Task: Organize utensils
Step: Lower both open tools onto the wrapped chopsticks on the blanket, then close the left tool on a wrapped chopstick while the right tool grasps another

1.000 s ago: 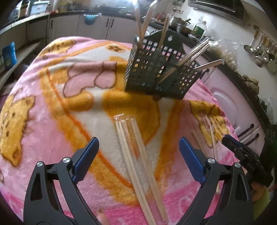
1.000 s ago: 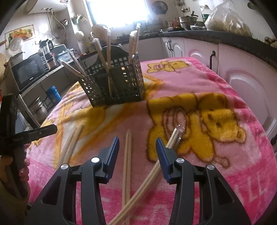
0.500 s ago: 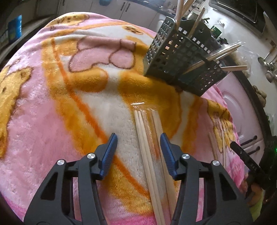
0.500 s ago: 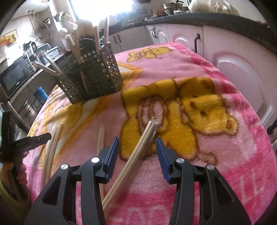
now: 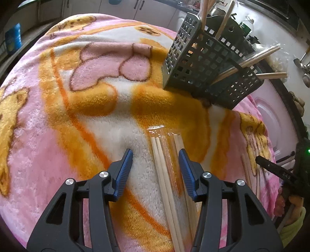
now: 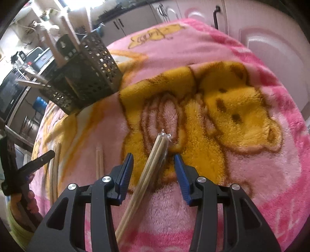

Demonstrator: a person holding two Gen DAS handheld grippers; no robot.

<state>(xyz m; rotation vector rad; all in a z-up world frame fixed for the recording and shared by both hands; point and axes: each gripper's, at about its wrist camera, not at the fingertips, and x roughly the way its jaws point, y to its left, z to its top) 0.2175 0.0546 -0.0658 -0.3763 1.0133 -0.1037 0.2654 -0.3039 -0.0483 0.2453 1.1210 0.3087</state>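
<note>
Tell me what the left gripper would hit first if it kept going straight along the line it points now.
Most likely the wrapped chopsticks lying on the blanket: they run between the fingers of the left gripper, closer to the right pad. It points steeply down, so the blanket follows directly. Its jaws have just been closing; nothing looks pinched yet.

A home kitchen: white cabinets [image 6: 271, 50] with dark handles run beneath a dark counter [image 5: 279, 77], ladles [image 5: 302, 64] hang on the wall, and a microwave [image 6: 9, 95] sits on a side shelf. Pots [image 5: 217, 11] and a bottle [image 5: 247, 25] crowd the far end. A black basket [image 5: 205, 64] of chopsticks stands on a pink cartoon-bear blanket [image 5: 58, 116].
</note>
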